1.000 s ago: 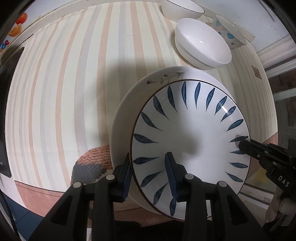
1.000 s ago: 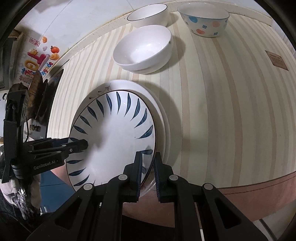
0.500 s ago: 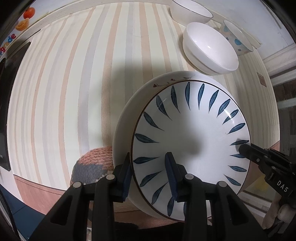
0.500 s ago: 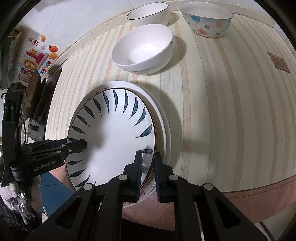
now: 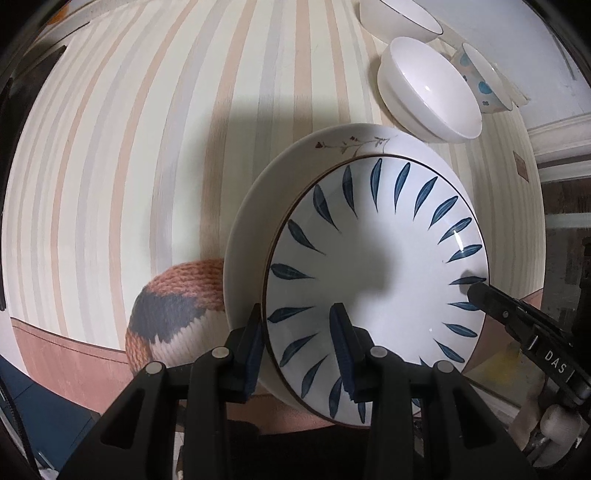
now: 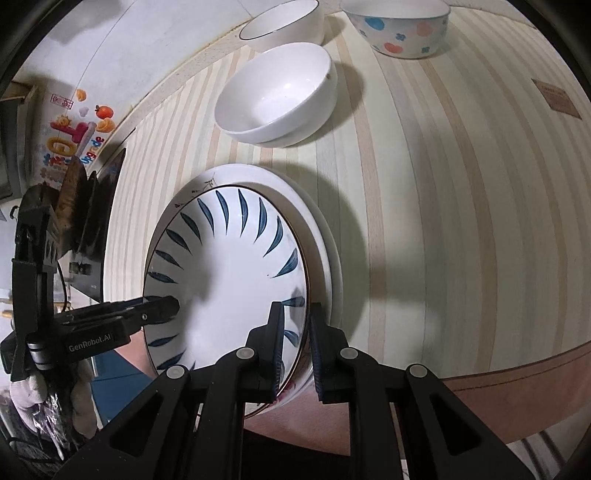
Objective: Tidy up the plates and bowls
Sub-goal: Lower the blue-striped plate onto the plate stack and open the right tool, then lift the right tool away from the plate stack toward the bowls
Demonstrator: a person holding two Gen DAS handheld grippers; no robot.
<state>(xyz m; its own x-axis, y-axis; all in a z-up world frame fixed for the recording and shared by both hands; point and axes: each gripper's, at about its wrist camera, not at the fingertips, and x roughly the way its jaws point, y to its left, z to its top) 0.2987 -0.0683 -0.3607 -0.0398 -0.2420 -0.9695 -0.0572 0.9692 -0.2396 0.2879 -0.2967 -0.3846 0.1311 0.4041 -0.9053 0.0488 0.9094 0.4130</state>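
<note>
A white plate with blue leaf marks (image 5: 373, 266) (image 6: 229, 273) sits on top of a larger white plate with a twig drawing (image 5: 258, 206) (image 6: 321, 236). Both grippers hold this stack above the striped table's front edge. My left gripper (image 5: 297, 339) is shut on the stack's near rim, one finger under, one on top. My right gripper (image 6: 297, 339) is shut on the opposite rim, and it shows in the left wrist view (image 5: 480, 291). The left gripper shows in the right wrist view (image 6: 162, 308).
Two nested white bowls (image 5: 428, 88) (image 6: 277, 92) stand behind the plates. A dark-rimmed white bowl (image 6: 282, 24) and a spotted bowl (image 6: 402, 27) stand at the back by the wall. A knitted orange and grey item (image 5: 173, 306) lies below the table edge.
The plate stack, held by both grippers, has moved forward over the table toward the bowls. Both grips are unchanged.
</note>
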